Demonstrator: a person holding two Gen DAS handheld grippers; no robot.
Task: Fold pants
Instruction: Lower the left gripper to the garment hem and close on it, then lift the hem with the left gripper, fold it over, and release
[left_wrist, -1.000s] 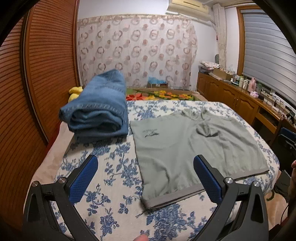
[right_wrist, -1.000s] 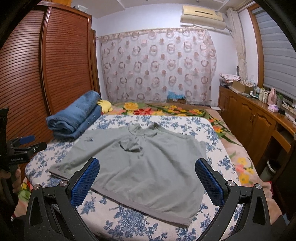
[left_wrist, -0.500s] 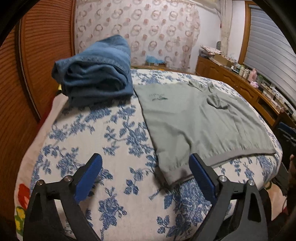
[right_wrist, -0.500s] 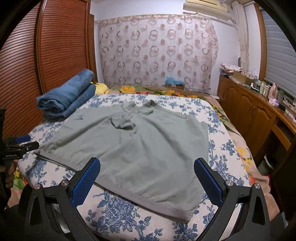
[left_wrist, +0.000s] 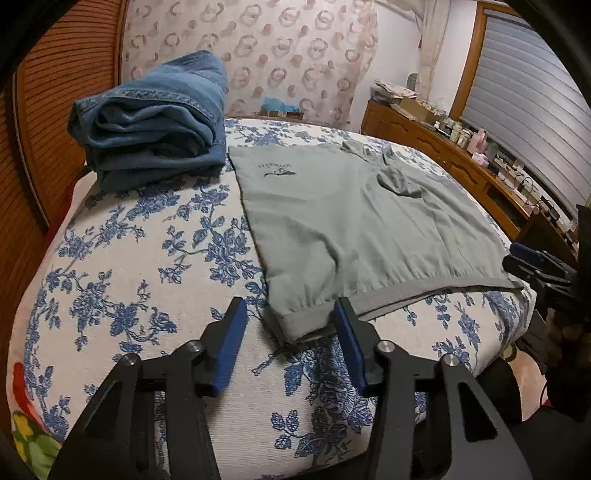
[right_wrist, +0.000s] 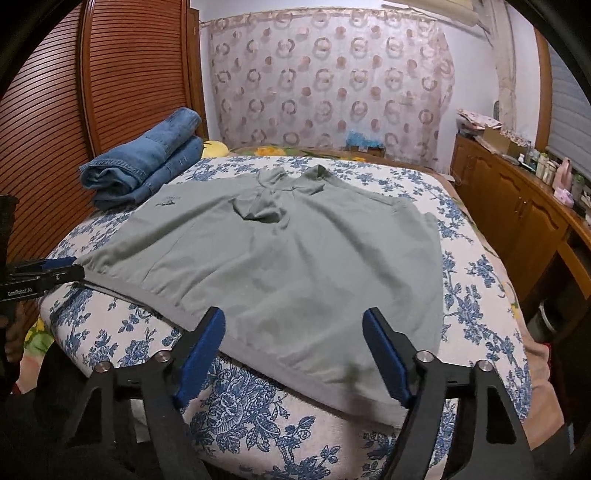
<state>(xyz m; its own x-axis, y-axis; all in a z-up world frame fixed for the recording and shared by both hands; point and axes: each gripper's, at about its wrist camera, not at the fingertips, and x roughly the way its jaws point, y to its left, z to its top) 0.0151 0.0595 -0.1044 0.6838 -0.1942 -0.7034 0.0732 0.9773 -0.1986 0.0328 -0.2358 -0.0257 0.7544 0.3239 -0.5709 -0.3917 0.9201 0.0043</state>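
Garment: your grey-green garment (right_wrist: 295, 258) lies flat across the bed (left_wrist: 147, 266), hem along the near edge.
Left gripper (left_wrist: 290, 334): yours, jaws apart around the hem's near-left corner, nothing clamped.
Right gripper (right_wrist: 293, 350): yours, wide open over the hem, empty.
Jeans (left_wrist: 155, 122): folded at the far-left corner.

Grey-green pants (left_wrist: 354, 218) on white bedspread (left_wrist: 147, 266) with blue flowers; folded blue jeans (left_wrist: 155, 118); pink-ringed curtain (right_wrist: 328, 81); blue-padded grippers (right_wrist: 293, 354).
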